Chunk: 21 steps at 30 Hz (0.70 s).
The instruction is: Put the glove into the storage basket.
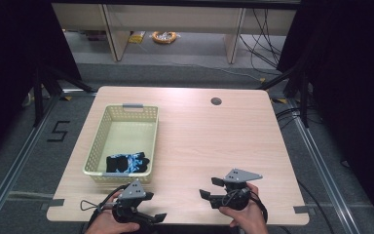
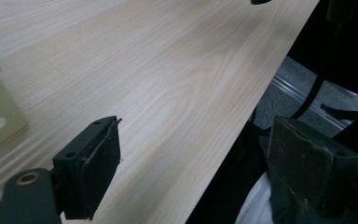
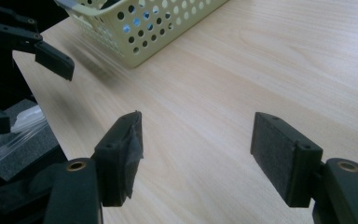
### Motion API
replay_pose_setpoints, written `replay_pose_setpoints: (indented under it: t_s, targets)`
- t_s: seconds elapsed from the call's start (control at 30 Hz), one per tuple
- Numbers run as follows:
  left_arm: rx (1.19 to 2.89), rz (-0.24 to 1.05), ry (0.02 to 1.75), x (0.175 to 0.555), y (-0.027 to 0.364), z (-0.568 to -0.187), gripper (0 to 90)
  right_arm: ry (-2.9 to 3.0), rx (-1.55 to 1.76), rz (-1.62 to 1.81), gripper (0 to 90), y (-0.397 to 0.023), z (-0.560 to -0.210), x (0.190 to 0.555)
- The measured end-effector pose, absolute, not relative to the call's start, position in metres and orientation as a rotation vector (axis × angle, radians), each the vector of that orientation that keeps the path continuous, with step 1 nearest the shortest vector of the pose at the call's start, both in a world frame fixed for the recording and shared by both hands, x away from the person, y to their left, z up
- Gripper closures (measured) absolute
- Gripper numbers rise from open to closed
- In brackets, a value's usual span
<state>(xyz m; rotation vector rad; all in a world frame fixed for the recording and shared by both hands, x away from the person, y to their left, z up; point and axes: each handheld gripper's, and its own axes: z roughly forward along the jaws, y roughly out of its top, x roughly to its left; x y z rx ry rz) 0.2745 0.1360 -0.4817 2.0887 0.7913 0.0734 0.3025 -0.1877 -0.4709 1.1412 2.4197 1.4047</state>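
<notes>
black fingers (image 3: 121,154), grey triangular plates

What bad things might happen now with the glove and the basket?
1. The left tongs sit at the table's near edge, one pad past it, so they might bump the edge when moving.
2. The glove lies against the basket's near wall; reaching in could catch the rim and shove the light basket.
3. The right tongs point toward the left ones, so the two might collide if both head for the basket.
</notes>
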Motion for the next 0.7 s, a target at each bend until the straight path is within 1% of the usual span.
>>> replay_pose_setpoints:
  t_s: [0.13, 0.17, 0.2, 0.27, 0.3, 0.37, 0.4, 0.43, 0.5, 0.53, 0.57, 0.6, 0.67, 0.7]
  targets:
    - [2.097, 0.058, 0.813, 0.273, 0.137, -0.491, 16.4, 2.44, 1.118, 1.378, 34.1, -0.19, -0.477, 0.3]
    - [2.115, 0.079, 0.808, 0.273, 0.138, -0.493, 16.4, 2.448, 1.115, 1.377, 33.8, -0.19, -0.478, 0.299]
    - [2.096, 0.059, 0.827, 0.27, 0.137, -0.494, 16.4, 2.442, 1.103, 1.371, 33.4, -0.19, -0.479, 0.298]
    - [2.108, 0.083, 0.801, 0.269, 0.137, -0.496, 16.3, 2.452, 1.096, 1.345, 32.2, -0.189, -0.479, 0.295]
    - [2.102, 0.077, 0.818, 0.268, 0.136, -0.497, 16.3, 2.452, 1.124, 1.339, 31.9, -0.188, -0.48, 0.291]
    - [2.129, 0.086, 0.799, 0.268, 0.137, -0.5, 16.4, 2.454, 1.054, 1.317, 31.8, -0.19, -0.483, 0.291]
    - [2.097, 0.069, 0.816, 0.266, 0.135, -0.502, 16.3, 2.462, 1.085, 1.326, 31.8, -0.189, -0.484, 0.288]
    - [2.131, 0.083, 0.814, 0.265, 0.136, -0.503, 16.4, 2.456, 1.038, 1.31, 31.8, -0.19, -0.486, 0.289]
    - [2.115, 0.075, 0.819, 0.262, 0.135, -0.506, 16.4, 2.47, 1.031, 1.294, 31.8, -0.19, -0.487, 0.286]
    - [2.139, 0.092, 0.811, 0.262, 0.137, -0.506, 16.4, 2.481, 1.021, 1.293, 31.8, -0.189, -0.488, 0.285]
    - [2.119, 0.082, 0.813, 0.261, 0.137, -0.505, 16.4, 2.479, 1.005, 1.295, 31.8, -0.189, -0.489, 0.284]
    - [2.134, 0.11, 0.796, 0.262, 0.139, -0.505, 16.6, 2.483, 0.989, 1.278, 31.9, -0.19, -0.488, 0.282]
    - [2.107, 0.095, 0.81, 0.26, 0.139, -0.506, 16.7, 2.468, 1.038, 1.274, 31.9, -0.189, -0.487, 0.276]
    - [2.118, 0.096, 0.806, 0.26, 0.14, -0.506, 16.7, 2.474, 0.989, 1.268, 31.9, -0.191, -0.487, 0.277]
